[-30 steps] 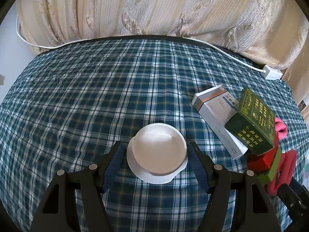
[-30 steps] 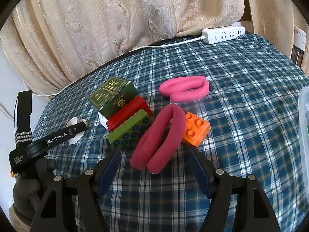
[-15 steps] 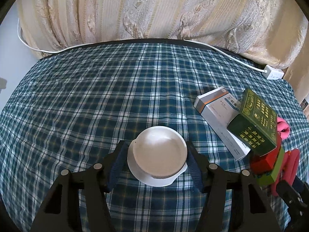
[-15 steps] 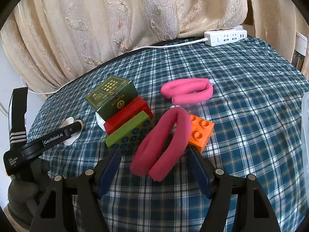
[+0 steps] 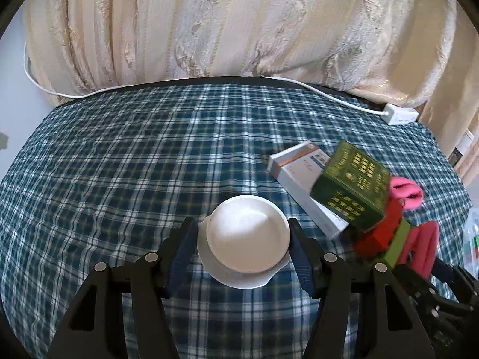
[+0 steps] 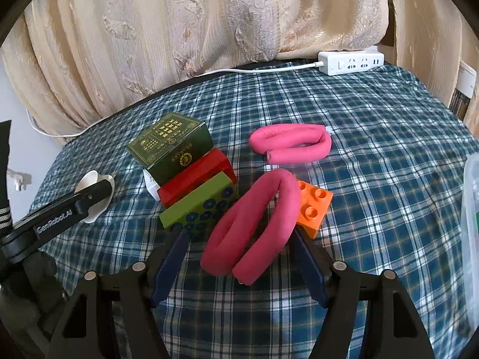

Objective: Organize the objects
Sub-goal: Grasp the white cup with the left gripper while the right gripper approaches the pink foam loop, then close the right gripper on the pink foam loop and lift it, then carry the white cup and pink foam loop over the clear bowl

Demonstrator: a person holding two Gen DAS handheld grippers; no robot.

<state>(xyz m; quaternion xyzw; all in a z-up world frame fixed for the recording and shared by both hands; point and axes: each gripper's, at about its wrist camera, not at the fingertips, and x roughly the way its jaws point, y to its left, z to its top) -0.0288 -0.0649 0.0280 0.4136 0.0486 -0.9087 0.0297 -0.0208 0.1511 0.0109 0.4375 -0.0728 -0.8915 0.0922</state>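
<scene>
A white bowl (image 5: 247, 240) stands between the fingers of my left gripper (image 5: 244, 243), which has closed in on its rim on both sides. My right gripper (image 6: 239, 248) is open around the near end of a folded dark pink foam tube (image 6: 254, 233) on the plaid tablecloth. Next to it lie an orange brick (image 6: 314, 206), a green brick (image 6: 200, 209), a red brick (image 6: 194, 176), a dark green box (image 6: 170, 146) and a second pink tube (image 6: 292, 146). A white carton (image 5: 302, 185) lies under the green box (image 5: 353, 188).
A white power strip (image 6: 351, 62) and its cable lie at the table's far edge by the curtain. A clear plastic container (image 6: 471, 233) stands at the right edge. The left gripper's arm (image 6: 60, 212) shows at the left of the right wrist view.
My left gripper's fingers have closed in on the bowl and the view has risen. My right gripper has moved forward around the pink tube.
</scene>
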